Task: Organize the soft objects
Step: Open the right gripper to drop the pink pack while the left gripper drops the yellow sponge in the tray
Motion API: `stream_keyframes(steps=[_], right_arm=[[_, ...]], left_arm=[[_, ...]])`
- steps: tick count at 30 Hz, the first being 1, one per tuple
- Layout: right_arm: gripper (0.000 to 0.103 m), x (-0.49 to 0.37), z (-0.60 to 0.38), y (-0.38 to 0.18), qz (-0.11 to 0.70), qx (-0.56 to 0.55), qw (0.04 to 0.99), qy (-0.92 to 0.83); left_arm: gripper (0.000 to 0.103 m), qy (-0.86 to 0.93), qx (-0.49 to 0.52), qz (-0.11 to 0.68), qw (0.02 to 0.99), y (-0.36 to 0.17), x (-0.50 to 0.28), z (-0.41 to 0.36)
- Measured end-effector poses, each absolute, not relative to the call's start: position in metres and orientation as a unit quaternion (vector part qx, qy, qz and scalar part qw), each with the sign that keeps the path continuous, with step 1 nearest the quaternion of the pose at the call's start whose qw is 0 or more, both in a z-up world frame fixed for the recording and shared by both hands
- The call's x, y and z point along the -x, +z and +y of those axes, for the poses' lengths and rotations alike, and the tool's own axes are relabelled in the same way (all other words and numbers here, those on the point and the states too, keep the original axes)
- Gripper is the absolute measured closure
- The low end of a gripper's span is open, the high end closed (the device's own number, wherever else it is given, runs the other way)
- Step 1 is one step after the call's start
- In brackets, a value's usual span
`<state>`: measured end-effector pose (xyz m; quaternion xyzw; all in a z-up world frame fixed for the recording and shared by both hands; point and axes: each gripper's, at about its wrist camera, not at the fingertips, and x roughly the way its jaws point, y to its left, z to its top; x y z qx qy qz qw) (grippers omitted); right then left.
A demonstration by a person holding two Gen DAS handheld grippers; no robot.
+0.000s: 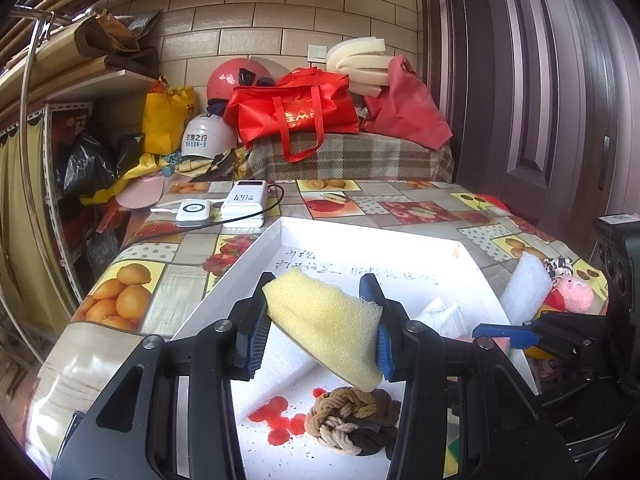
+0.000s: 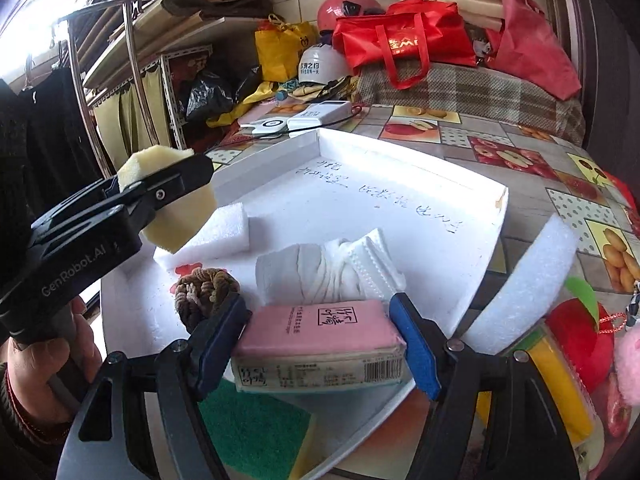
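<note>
With the left gripper (image 1: 322,326) clamped on a sponge (image 1: 326,322) and the right gripper (image 2: 318,344) on a tissue pack (image 2: 320,340), both at lower centre, slippage is risked.

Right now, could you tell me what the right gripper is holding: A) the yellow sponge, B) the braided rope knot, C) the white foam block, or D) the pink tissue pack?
D: in the right wrist view, the right gripper has its blue pads against both ends of the pink tissue pack.

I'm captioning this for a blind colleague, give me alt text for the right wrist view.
The right gripper clamps a pink tissue pack over a white tray's near edge. To the left, the left gripper holds a yellow sponge above the tray, which contains a knotted white cloth and a braided rope knot.
</note>
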<state>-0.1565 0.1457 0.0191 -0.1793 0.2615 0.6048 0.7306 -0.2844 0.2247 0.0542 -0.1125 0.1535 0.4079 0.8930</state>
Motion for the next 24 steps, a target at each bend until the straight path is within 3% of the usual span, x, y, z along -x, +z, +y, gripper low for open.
stream_keyframes(steps=[13,16,18,20,24], right_arm=[[0.029,0.145,0.17,0.023,0.265,0.171,0.758,0.57],[0.017,0.146,0.164,0.027,0.252,0.158,0.763,0.574],[0.014,0.147,0.162,0.029,0.246,0.152,0.764,0.577],[0.0,0.147,0.16,0.031,0.242,0.148,0.767,0.575],[0.0,0.149,0.155,0.035,0.225,0.139,0.774,0.575]], left_arm=[[0.056,0.415,0.116,0.155,0.889,0.055,0.286,0.229],[0.041,0.432,0.113,0.15,0.882,0.055,0.287,0.228],[0.014,0.447,0.112,0.137,0.877,0.057,0.293,0.227],[0.0,0.455,0.115,0.127,0.874,0.057,0.297,0.226],[0.0,0.465,0.13,0.122,0.867,0.056,0.302,0.231]])
